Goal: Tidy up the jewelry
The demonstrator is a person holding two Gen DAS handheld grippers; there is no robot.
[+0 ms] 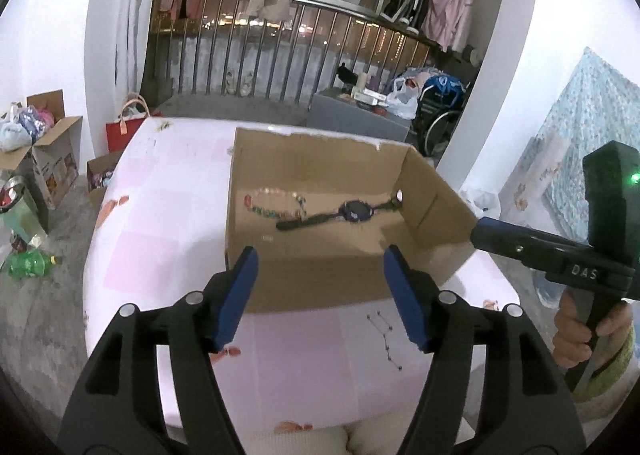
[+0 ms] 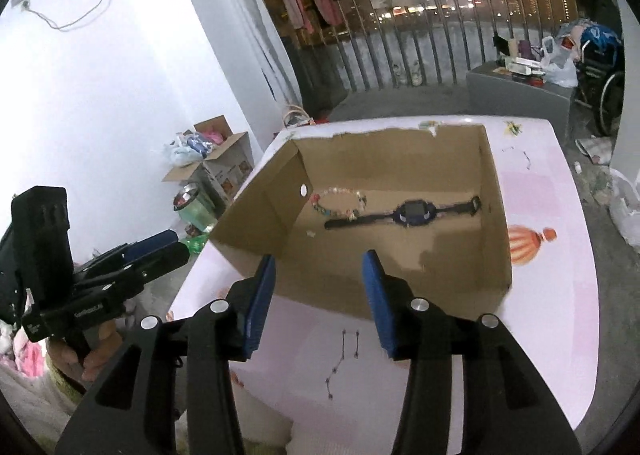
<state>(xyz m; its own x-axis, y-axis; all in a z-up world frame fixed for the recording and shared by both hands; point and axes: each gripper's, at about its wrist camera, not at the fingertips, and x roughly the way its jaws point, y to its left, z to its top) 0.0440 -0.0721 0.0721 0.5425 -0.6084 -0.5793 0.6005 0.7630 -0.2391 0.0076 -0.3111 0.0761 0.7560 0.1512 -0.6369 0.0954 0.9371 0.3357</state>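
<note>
Left wrist view: nearest us, the left gripper (image 1: 320, 295) hangs with its blue fingers (image 1: 240, 295) spread apart and holding nothing, above the near wall of the cardboard box (image 1: 328, 283) on the pink table (image 1: 160, 239). Inside the box lie a beaded bracelet (image 1: 276, 203) and a black watch (image 1: 352, 211), the strap overlapping the beads.

Right wrist view: the right gripper (image 2: 319, 303) likewise stands with fingers apart and unloaded, before the same box (image 2: 496, 223). We see the bracelet (image 2: 340, 203) and watch (image 2: 408, 213) on its floor.
</note>
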